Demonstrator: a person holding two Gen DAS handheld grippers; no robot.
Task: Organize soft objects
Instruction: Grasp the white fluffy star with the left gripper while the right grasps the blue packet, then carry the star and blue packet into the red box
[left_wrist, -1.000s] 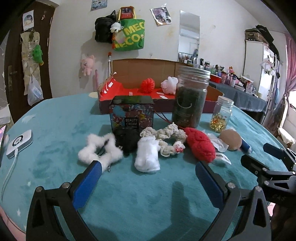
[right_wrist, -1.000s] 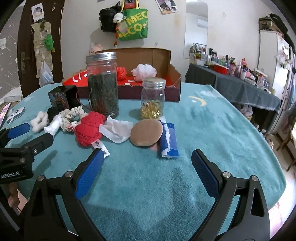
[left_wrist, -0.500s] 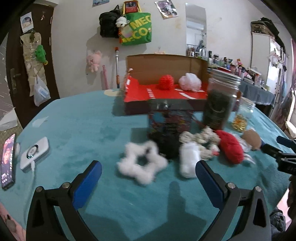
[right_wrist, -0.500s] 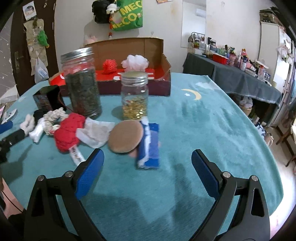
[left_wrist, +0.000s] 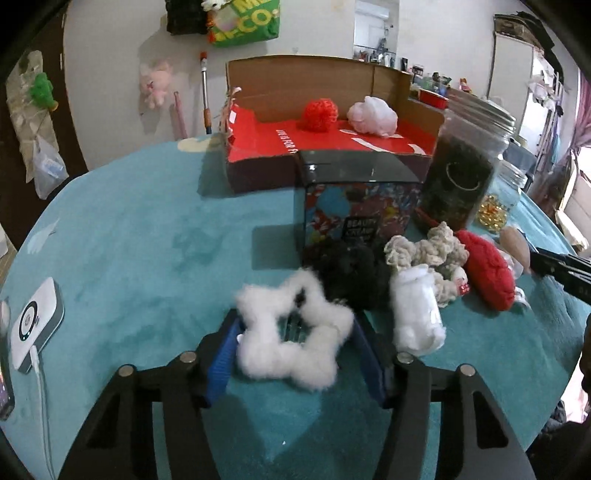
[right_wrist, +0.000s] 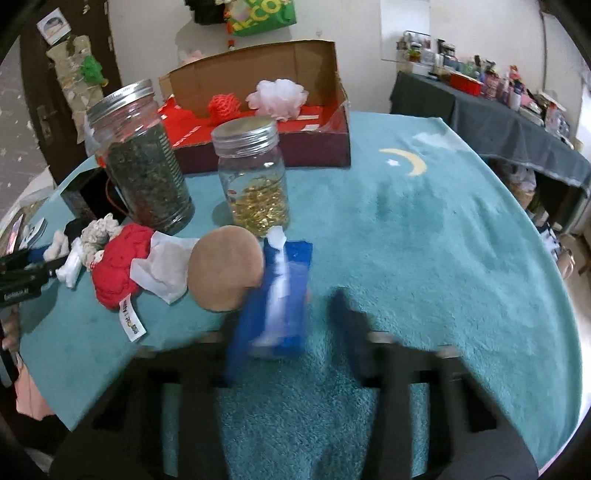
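Left wrist view puts the white fluffy star-shaped scrunchie (left_wrist: 291, 332) squarely between the blue pads of the left tool (left_wrist: 295, 354), lying flat on the teal tabletop (left_wrist: 140, 236). Its span runs across the gap from pad to pad, so the squeeze meets it side-on. The jaws are closing; the pads (left_wrist: 221, 360) look to be just at the fluff on both sides, though whether they press it firmly yet I cannot tell. Just beyond it sit a black scrunchie (left_wrist: 351, 269), a white plush piece (left_wrist: 417, 314), a beige knitted scrunchie (left_wrist: 424, 251) and a red knitted one (left_wrist: 487, 273), all crowded in front of a printed box (left_wrist: 354, 206).

Right wrist view shows the blue tissue pack (right_wrist: 275, 295) lying with its long axis pointing away from the right tool (right_wrist: 291, 332), between its jaws, which are closing and blurred. The left pad seems against the pack's side; the right one still looks clear of it. A round tan puff (right_wrist: 225, 267) leans against the pack's far left corner.

The open cardboard box (left_wrist: 332, 77), the likely destination, stands at the back of the tabletop beyond both piles, already holding a red ball (left_wrist: 319, 114) and a pink puff (left_wrist: 371, 116)
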